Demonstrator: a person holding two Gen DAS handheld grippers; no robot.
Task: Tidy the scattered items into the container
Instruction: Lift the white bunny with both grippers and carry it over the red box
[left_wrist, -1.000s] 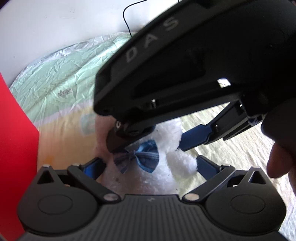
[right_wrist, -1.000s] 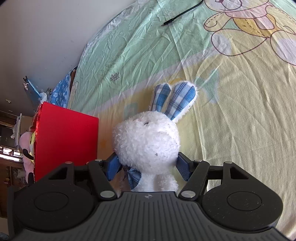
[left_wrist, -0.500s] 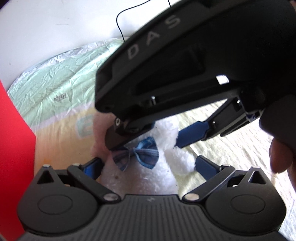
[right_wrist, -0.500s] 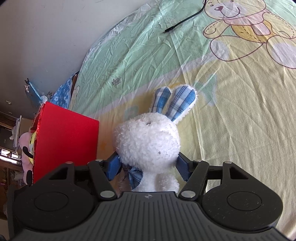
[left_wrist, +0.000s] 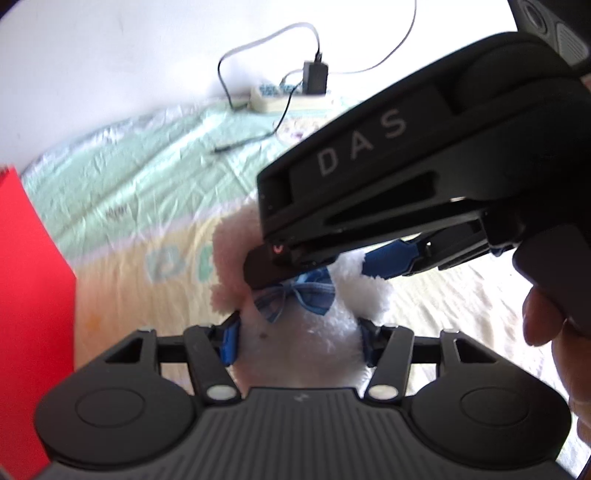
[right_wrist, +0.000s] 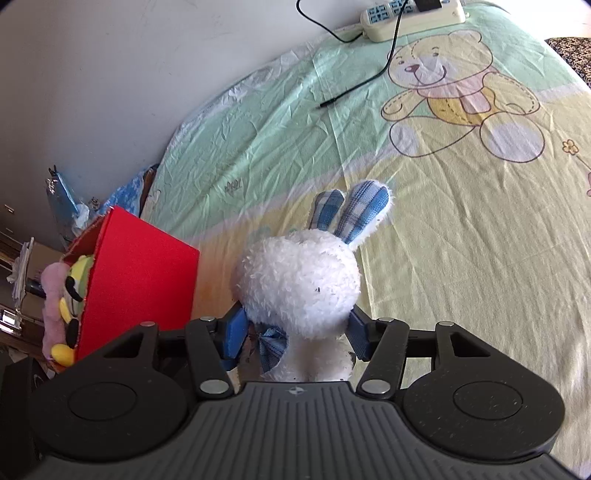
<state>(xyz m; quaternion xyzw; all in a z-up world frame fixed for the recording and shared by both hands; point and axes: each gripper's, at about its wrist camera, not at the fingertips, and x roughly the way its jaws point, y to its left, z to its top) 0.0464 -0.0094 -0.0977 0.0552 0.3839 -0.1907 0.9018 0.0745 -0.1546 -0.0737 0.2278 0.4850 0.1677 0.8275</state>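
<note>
— Where's the plush rabbit (right_wrist: 299, 284)?
— Between my right gripper (right_wrist: 295, 332) fingers, pinched at the neck. My left gripper (left_wrist: 299, 332) clamps its body below the bow tie (left_wrist: 295, 295).
— The red box (right_wrist: 144, 280)?
— Just left of the rabbit, soft toys (right_wrist: 66, 306) inside.

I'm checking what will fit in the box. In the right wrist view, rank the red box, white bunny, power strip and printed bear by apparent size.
1. printed bear
2. red box and white bunny, too alike to rank
3. power strip, though it's farthest from the camera
</note>
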